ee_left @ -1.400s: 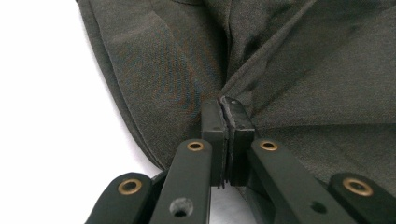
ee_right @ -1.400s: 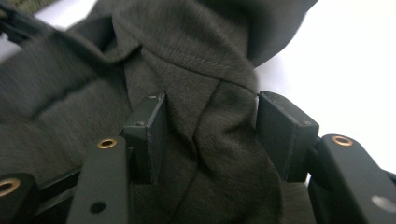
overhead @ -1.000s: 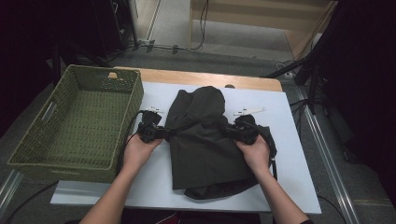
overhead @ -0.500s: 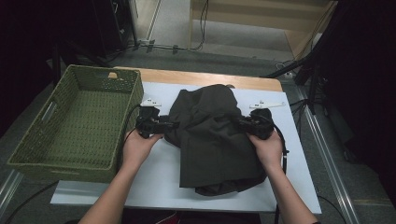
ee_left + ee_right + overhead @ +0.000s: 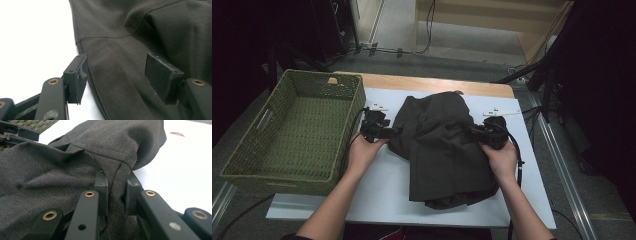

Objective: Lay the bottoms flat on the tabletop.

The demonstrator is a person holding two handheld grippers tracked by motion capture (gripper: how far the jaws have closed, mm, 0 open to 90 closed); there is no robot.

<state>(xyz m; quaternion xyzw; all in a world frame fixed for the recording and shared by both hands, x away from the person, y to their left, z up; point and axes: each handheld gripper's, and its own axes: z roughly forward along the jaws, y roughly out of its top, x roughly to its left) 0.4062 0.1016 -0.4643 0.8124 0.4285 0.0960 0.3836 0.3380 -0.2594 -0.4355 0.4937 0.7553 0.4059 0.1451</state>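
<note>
On the white table point(image 5: 382, 195), a dark garment point(image 5: 442, 145) lay at frame centre. The left tool point(image 5: 399, 132), jaws just opening, stood apart at its left edge; the right tool point(image 5: 472, 131) was clamped on a fold at its right.

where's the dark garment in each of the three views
High view: the dark garment lies mid-table on the white table top, between the two hands.
Left gripper view: it covers the right and centre, its edge running between the open jaws.
Right gripper view: it spreads across the left and centre, a fold pinched in the jaws.
Shared landmark: the white table top beside the cloth edge.
</note>
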